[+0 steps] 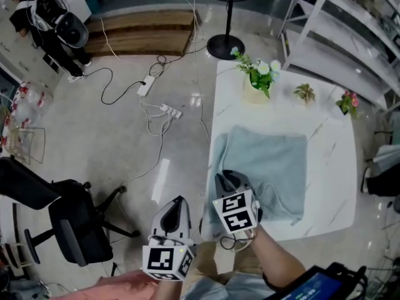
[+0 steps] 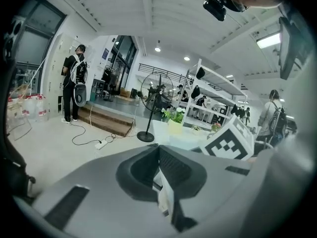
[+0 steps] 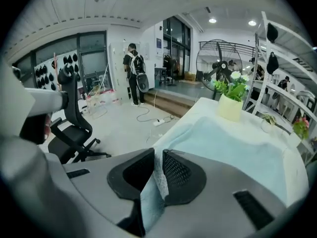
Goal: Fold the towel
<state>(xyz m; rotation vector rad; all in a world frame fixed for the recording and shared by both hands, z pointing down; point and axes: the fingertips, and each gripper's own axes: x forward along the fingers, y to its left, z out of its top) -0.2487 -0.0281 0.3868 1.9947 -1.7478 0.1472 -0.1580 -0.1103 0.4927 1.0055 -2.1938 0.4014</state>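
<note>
A light blue towel [image 1: 269,167] lies spread on the white table [image 1: 331,142], its left edge hanging a little over the table's side. My right gripper [image 1: 226,179] is at the towel's near left corner. In the right gripper view a strip of the towel [image 3: 233,148] runs up between the pads, and the right gripper [image 3: 158,157] is shut on it. My left gripper [image 1: 178,202] hangs off the table's near left side, over the floor, apart from the towel. In the left gripper view the left gripper [image 2: 159,155] has its jaws together, and I see no cloth in them.
A vase of flowers [image 1: 256,83] and two small plants [image 1: 305,92] [image 1: 347,102] stand along the table's far edge. A fan base [image 1: 225,45], a power strip [image 1: 145,86] with cables and a black office chair [image 1: 69,220] are on the floor at left. White shelves [image 1: 337,36] stand behind the table.
</note>
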